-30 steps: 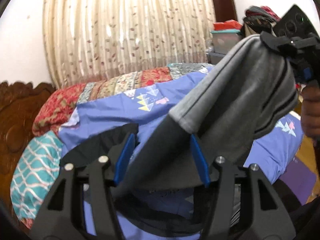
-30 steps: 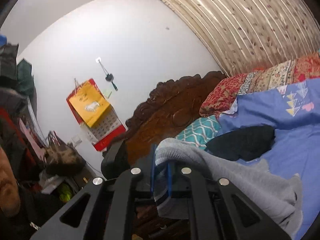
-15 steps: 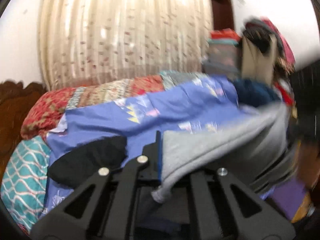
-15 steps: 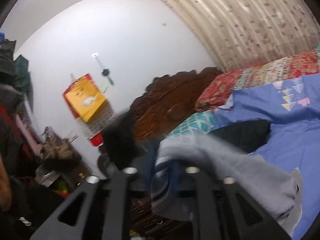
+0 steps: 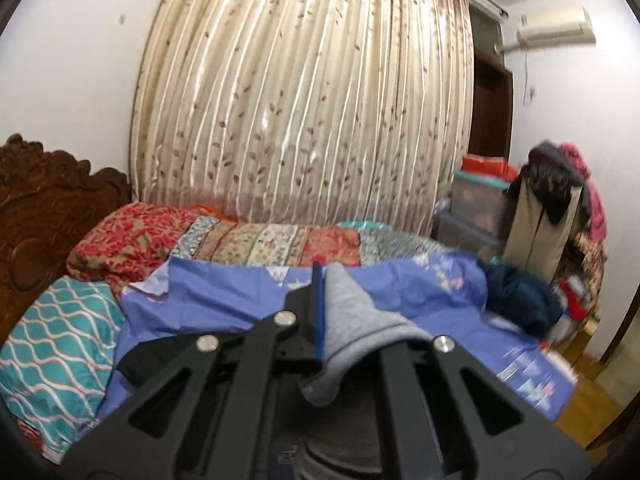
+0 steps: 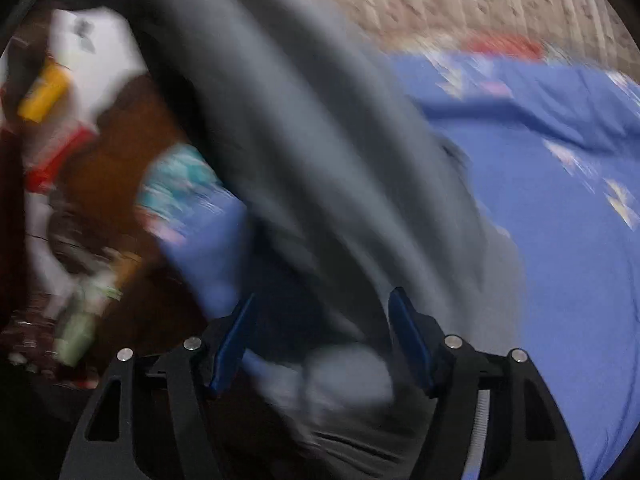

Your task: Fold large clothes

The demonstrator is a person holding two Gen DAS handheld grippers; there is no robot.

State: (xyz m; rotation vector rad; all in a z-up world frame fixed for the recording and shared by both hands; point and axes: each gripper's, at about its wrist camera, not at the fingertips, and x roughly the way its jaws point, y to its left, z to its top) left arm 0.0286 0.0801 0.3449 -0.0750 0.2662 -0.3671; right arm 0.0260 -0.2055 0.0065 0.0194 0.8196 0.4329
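A grey garment (image 5: 356, 320) is pinched in my left gripper (image 5: 320, 280), which is shut on its edge and held above the blue bed sheet (image 5: 420, 300). In the right wrist view the same grey garment (image 6: 320, 140) hangs in a long blurred sweep from the upper left down between the fingers. My right gripper (image 6: 324, 320) is open, its blue pads (image 6: 408, 340) spread apart with cloth passing loosely between them.
A carved wooden headboard (image 5: 36, 216) stands at the left, with a teal pillow (image 5: 56, 352) and red patterned quilt (image 5: 132, 240). A black garment (image 5: 156, 356) lies on the sheet. A dark blue cloth (image 5: 516, 300), storage boxes (image 5: 480, 204) and clothes pile stand at right.
My left gripper closed on the grey garment and rose. My right gripper opened, let go of the garment and swung sharply; its view is now blurred.
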